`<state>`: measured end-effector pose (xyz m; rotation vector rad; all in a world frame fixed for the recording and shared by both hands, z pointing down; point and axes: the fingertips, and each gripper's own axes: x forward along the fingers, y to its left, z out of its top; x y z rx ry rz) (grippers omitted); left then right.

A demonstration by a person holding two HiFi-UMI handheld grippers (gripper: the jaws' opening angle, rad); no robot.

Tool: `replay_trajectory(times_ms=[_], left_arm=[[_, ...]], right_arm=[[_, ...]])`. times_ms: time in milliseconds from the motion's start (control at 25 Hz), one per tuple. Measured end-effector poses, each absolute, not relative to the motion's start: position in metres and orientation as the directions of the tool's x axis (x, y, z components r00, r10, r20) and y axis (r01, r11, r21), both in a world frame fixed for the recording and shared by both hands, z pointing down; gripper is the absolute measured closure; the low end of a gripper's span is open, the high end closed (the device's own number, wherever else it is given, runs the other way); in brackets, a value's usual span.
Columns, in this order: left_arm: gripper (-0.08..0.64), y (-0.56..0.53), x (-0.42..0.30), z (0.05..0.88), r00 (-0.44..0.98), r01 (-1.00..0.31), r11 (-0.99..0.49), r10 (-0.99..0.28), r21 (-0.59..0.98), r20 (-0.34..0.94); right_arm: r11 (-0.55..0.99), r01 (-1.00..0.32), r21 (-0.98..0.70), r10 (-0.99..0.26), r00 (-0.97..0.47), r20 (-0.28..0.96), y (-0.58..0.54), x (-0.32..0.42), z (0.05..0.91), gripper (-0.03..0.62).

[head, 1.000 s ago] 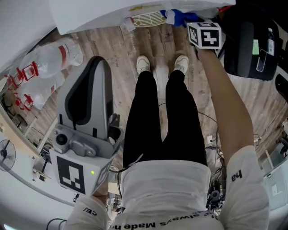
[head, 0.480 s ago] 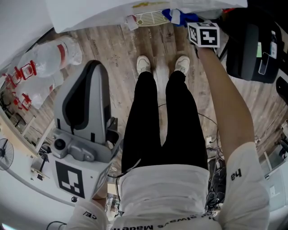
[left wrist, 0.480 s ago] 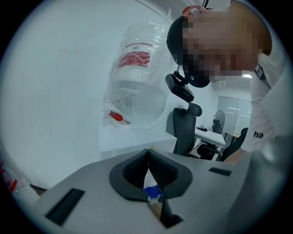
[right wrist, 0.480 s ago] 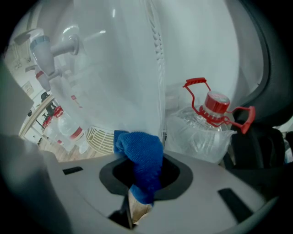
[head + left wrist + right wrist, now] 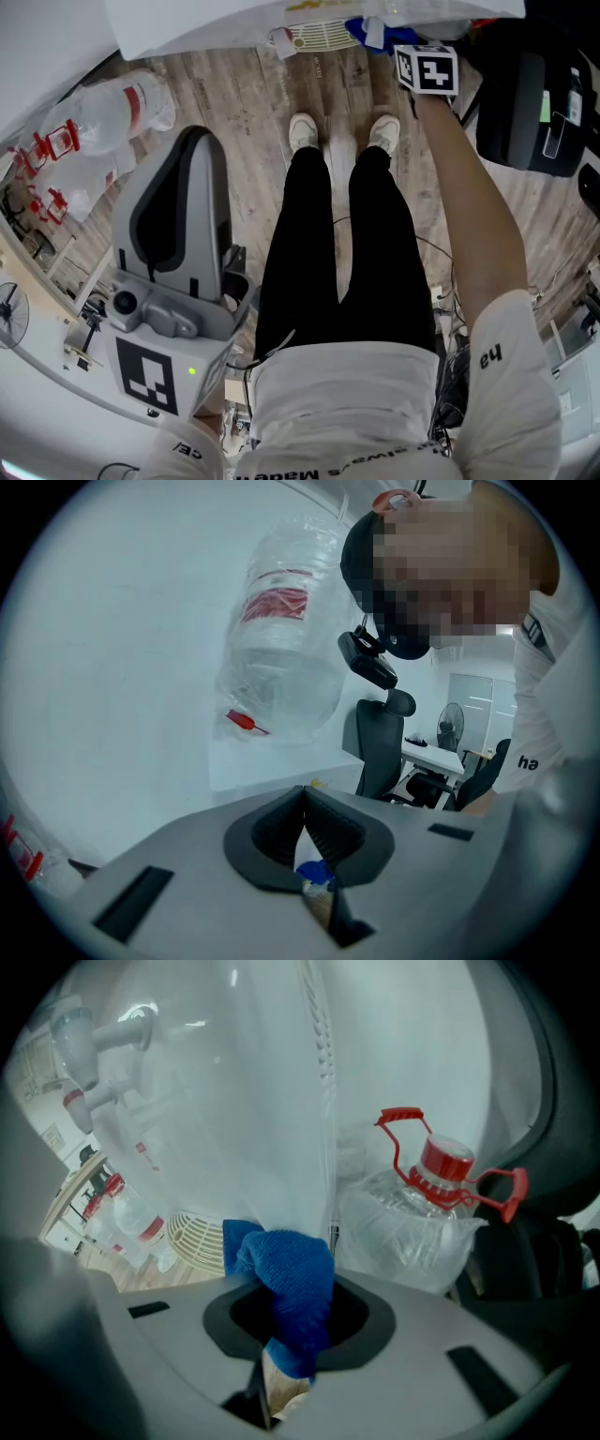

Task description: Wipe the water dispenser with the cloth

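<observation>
Cloth (image 5: 286, 1283) pinched in right gripper (image 5: 281, 1330), against water dispenser (image 5: 234, 1101)

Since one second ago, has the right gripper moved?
No, hardly: the right gripper keeps the cloth just right of the drip tray, as before.

Illumination is bright, even and diffuse in all three views; the direction of the source cannot be told. Head view: sharp at centre, with only faint, soft shadows on the wooden floor (image 5: 234, 103) and marked barrel distortion bending lines toward the edges. Both gripper views carry a dark circular vignette. Left gripper view: the white wall (image 5: 122, 667) is nearly washed out, and the left gripper (image 5: 305, 799), close to the lens, is soft. Right gripper view: the water dispenser (image 5: 234, 1082) is overexposed, with glare spots on its taps (image 5: 122, 1026). The cloth (image 5: 281, 1269) reads reasonably sharp; the right gripper (image 5: 291, 1307) is blurred and the left edge smeared.
</observation>
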<state>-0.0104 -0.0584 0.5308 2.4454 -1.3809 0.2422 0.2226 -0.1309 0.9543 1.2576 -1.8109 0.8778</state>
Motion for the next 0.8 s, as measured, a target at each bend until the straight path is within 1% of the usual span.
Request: replay_trajectory(times_ms=[160,280,600,800], left_arm=[[0.540,-0.060,-0.013,0.528,0.512,-0.859,-0.472,-0.808,0.198,0.293],[0.540,-0.060,-0.014,0.526,0.502,-0.864,-0.456,-0.816,0.215,0.287],[0.540,-0.061,-0.013,0.519,0.495,-0.868,-0.453,-0.825,0.204,0.271],[0.540,-0.055,-0.018,0.519,0.472,-0.880,-0.432,-0.839,0.198,0.271]], right_arm=[[0.288,-0.953,-0.094,-0.484,-0.230,0.844,-0.121,0.224,0.928,0.506],[0.271,-0.958,-0.091,-0.542,-0.229,0.808,-0.109,0.228,0.895,0.506],[0.235,-0.969,-0.070,-0.696,-0.218,0.684,-0.076,0.229,0.776,0.506],[0.277,-0.956,-0.094,-0.749,-0.277,0.602,-0.052,0.203,0.698,0.506]])
